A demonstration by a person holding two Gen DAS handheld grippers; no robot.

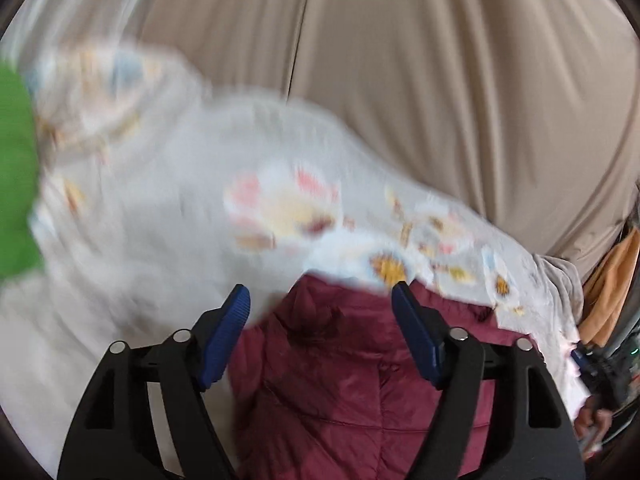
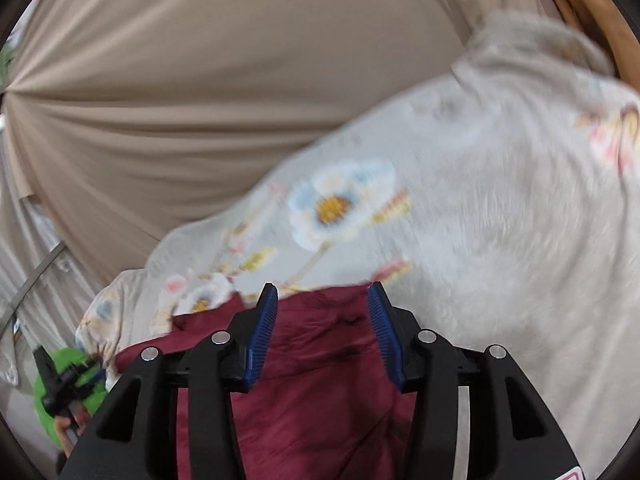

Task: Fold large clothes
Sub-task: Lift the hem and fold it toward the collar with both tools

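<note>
Hovering over the maroon jacket (image 1: pixel 344 380), left gripper (image 1: pixel 320 300) and right gripper (image 2: pixel 322 300) both have jaws apart, gripping nothing, floral blanket (image 2: pixel 460 220) beneath.

Beige curtain (image 2: pixel 224 92) behind; floral bedsheet (image 2: pixel 480 240) — green cloth (image 1: pixel 14 168) beside.

1 dark red quilted puffer jacket (image 1: pixel 340 380) lies on 1 pale grey bedsheet printed with flowers (image 1: pixel 160 208). 1 beige pleated curtain (image 1: pixel 440 80) hangs behind. 2 black grippers with blue ribbed pads are in view: the left gripper (image 1: pixel 322 302) and the right gripper (image 2: pixel 323 294). 1 green cloth (image 1: pixel 14 168) shows at the edge.
</note>
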